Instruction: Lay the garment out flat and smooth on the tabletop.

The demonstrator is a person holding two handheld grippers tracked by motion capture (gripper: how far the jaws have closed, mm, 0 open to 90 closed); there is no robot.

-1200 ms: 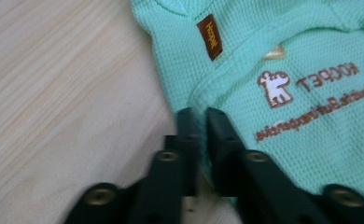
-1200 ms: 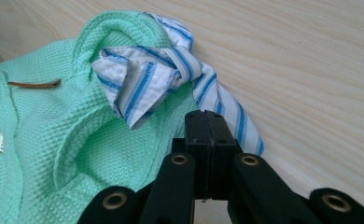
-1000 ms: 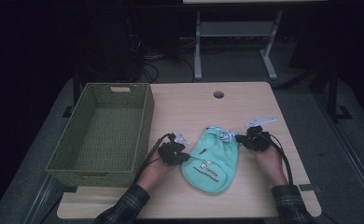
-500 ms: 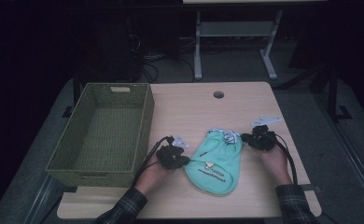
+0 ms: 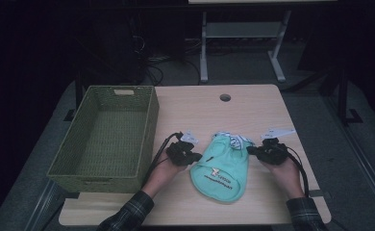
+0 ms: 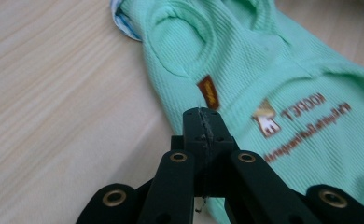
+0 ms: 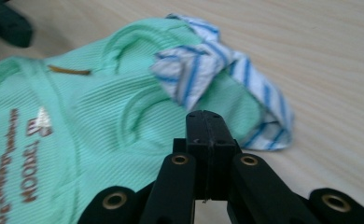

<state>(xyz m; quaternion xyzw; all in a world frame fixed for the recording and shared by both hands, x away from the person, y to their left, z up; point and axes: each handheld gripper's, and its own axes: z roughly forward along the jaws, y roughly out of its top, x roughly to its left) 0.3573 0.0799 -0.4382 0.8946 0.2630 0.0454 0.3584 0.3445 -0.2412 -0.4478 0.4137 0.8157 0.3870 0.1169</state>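
My left gripper point(image 6: 202, 114), jaws pressed tight together with no cloth visibly caught between them, rests its tip at the edge of the mint-green garment point(image 6: 283, 79), just below the small orange tag point(image 6: 208, 92) sewn near an armhole. My right gripper point(image 7: 207, 116), likewise clenched with nothing seen in its jaws, sits at the garment's opposite edge, just beside the blue-and-white striped collar point(image 7: 208, 65). From above, the left gripper point(image 5: 191, 155) and right gripper point(image 5: 258, 150) flank the garment point(image 5: 221, 166), which lies flat on the wooden table point(image 5: 253, 110) with its printed logo point(image 5: 215, 172) face up and the collar pointing away from me. A green woven basket point(image 5: 106, 132) stands to the garment's left, beyond my left hand point(image 5: 165, 168).
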